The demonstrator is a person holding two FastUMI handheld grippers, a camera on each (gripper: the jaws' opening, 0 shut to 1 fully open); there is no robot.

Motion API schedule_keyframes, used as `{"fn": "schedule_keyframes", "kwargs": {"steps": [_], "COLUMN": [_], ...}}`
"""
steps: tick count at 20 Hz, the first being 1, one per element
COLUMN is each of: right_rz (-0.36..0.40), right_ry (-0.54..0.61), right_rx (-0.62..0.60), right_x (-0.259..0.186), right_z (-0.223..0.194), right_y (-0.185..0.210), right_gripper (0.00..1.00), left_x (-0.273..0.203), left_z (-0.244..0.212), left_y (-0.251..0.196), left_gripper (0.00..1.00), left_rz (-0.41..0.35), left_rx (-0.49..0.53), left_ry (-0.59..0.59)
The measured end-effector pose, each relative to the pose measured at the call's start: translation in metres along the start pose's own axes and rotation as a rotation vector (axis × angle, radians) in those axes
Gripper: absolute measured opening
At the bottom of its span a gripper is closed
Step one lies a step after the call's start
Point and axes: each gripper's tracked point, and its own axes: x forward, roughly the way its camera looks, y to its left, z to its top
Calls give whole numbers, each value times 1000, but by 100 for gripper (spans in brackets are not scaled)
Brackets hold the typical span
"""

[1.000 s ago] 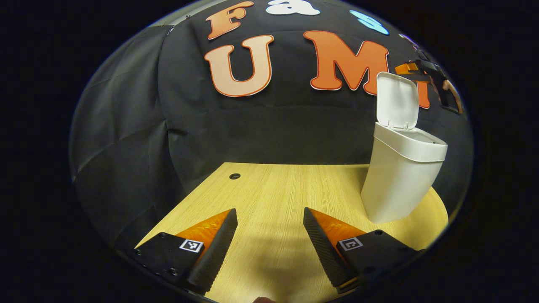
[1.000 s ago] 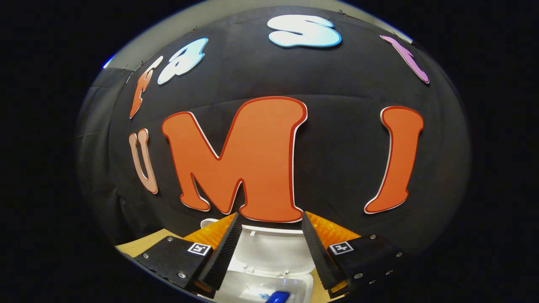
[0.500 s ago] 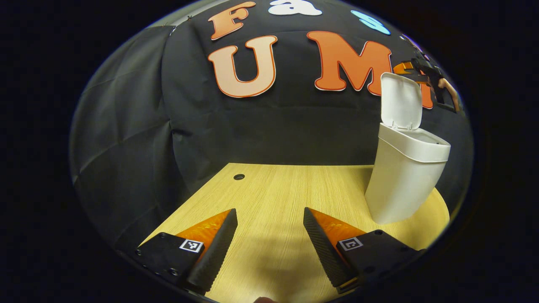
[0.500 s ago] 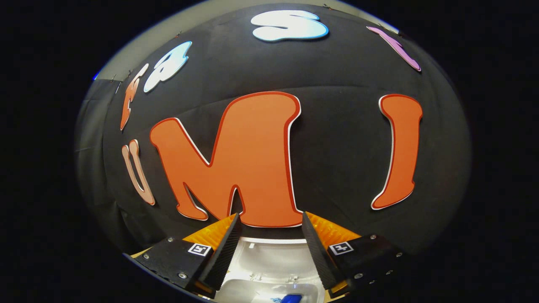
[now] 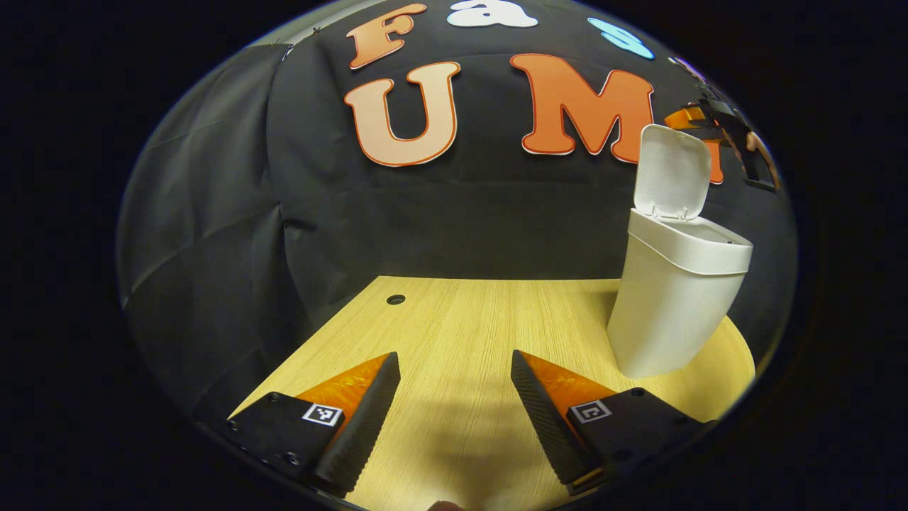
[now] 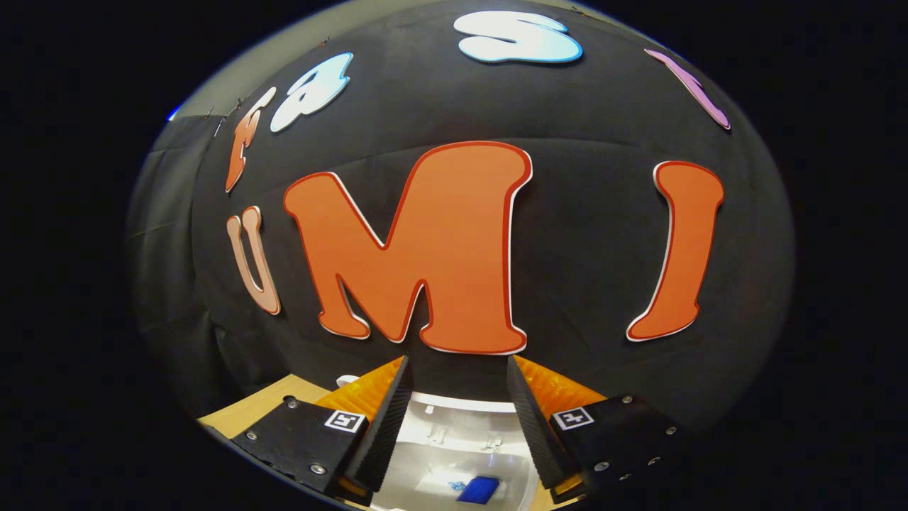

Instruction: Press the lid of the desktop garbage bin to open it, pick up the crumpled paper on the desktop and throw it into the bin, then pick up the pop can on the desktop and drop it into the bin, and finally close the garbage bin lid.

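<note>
Left gripper view showed the left claw (image 5: 454,408) spread apart, empty over the table (image 5: 482,319), the bin (image 5: 674,298) at two o'clock, lid (image 5: 670,174) raised. Right claw (image 6: 454,419) hovered apart above the bin's mouth.

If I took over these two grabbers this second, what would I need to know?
Left gripper: open, holding nothing, low over the wooden desk.
Right gripper: open, holding nothing, above the white garbage bin.
The bin's lid stands up, open. Inside, something blue lies at the bottom, likely the pop can; the paper cannot be made out.
Done: lid opened, and apparently the drops.
Left: close the lid.
</note>
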Motion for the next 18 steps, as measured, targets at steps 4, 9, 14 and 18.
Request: {"fn": "schedule_keyframes", "kwargs": {"steps": [4,9,14,18], "right_rz": [38,40,42,55], "right_ry": [118,152,203,248], "right_rx": [-23,-108,-90,-84], "right_x": [-17,-28,-41,-51], "right_z": [-39,-62,-94,-114], "right_y": [11,19,22,27], "right_gripper": [81,81,81,81], "left_x": [-2,-3,-3,-4], "left_z": [3,1,2,1], "left_y": [0,0,-1,-1], "left_gripper": [100,100,100,100], "left_rz": [-6,-11,-8,-18], "left_rx": [5,2,11,21], "left_ry": [-10,-7,-11,-6]}}
